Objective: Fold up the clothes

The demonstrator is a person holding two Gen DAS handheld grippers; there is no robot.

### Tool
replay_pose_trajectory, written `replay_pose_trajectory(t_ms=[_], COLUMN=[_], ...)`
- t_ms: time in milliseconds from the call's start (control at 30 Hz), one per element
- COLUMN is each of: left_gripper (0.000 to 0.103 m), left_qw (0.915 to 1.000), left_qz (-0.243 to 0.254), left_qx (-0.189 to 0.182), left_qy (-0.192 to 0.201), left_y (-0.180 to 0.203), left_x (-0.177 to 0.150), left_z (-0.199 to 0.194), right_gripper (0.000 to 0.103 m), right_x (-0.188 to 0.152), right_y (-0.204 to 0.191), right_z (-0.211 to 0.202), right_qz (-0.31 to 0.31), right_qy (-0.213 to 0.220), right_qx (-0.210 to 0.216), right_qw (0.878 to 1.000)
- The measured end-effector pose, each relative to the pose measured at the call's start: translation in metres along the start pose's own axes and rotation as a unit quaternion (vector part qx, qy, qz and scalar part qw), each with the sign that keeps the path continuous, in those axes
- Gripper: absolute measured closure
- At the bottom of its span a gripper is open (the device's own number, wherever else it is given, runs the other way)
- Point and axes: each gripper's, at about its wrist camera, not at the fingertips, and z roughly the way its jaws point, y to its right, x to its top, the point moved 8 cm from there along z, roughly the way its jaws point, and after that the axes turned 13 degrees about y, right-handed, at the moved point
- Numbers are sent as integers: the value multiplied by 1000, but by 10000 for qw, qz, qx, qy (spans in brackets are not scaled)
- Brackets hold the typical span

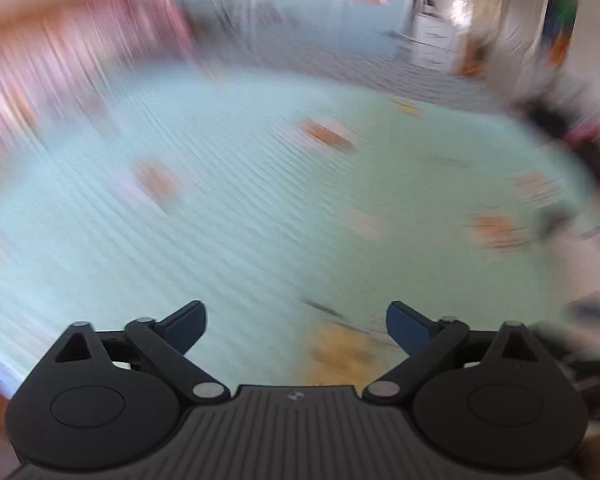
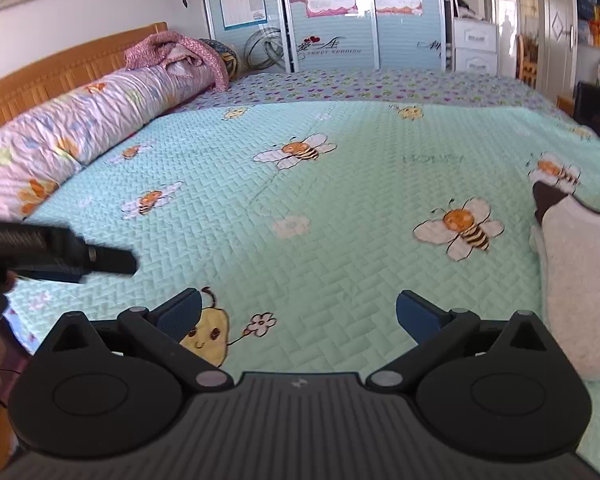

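A white fuzzy garment [image 2: 576, 280] with a dark brown edge lies folded at the right side of the mint bee-print bed cover [image 2: 340, 208]. My right gripper [image 2: 299, 312] hovers open over the cover's near part, left of the garment, with nothing between its blue pads. In the right wrist view my left gripper [image 2: 112, 260] reaches in from the left edge, seen side-on above the cover. The left wrist view is smeared by motion. It shows my left gripper [image 1: 296, 320] open over the same cover [image 1: 260, 200], its jaws empty.
A rolled lilac floral quilt [image 2: 80, 128] lies along the wooden headboard [image 2: 40, 76] at the left, with a pink cloth [image 2: 180, 56] at its far end. A floral sheet [image 2: 380, 84] covers the far bed. Sliding wardrobe doors [image 2: 332, 20] stand behind.
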Motion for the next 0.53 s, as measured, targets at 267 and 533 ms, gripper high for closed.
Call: replay_pose_trajectory(t_ms=[267,533], left_gripper=[0,0], left_qw=[9824,9923], left_qz=[237,-889], left_qx=[985,-816], left_qy=[1570,282], left_y=[-13,8], left_x=[83,31], left_z=[-63,-15], right_gripper=[0,0], right_x=[10,3], right_y=[15,23], right_z=[12,12], right_qz=[-65,-75], right_qy=[216,119], right_qx=[-418,-504], right_qw=[9989,9986])
